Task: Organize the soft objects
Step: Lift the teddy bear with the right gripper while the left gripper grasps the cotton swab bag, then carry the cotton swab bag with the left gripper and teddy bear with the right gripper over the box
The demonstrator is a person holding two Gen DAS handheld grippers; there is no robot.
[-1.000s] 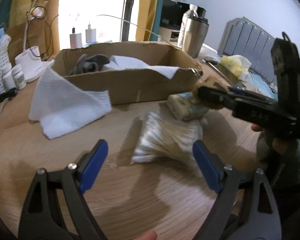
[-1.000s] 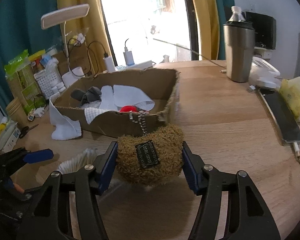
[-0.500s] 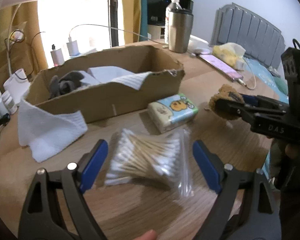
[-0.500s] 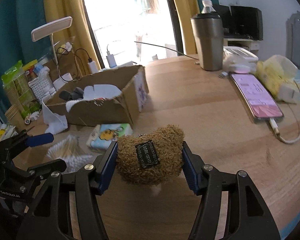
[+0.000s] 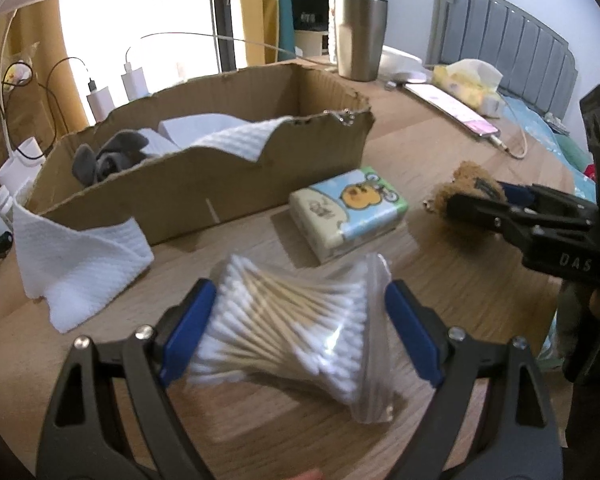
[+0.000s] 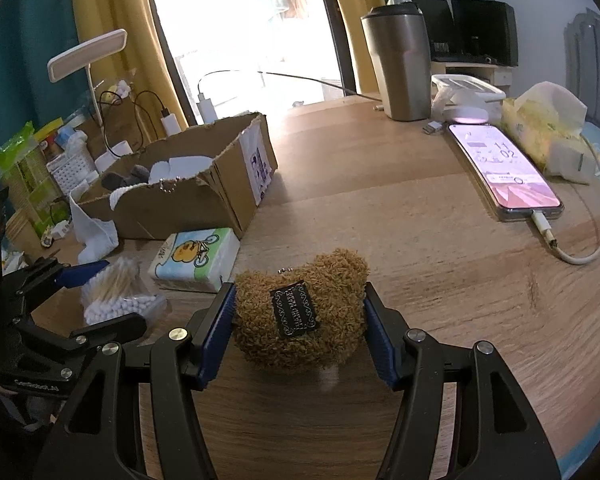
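Left claw (image 5: pixel 298 328) spread wide and low, right claw (image 6: pixel 298 334) clamped, fingers level

Strong daylight pours through the window (image 6: pixel 236 20) behind the table (image 6: pixel 380 216), blown out to pure white in both views and glaring off the wood near the cardboard box (image 5: pixel 204 184). Near surfaces sit in soft shadow. The bag of cotton swabs (image 5: pixel 296 320) is smeared (motion blur, mostly). Fisheye bending curves every edge, with black vignetted corners.
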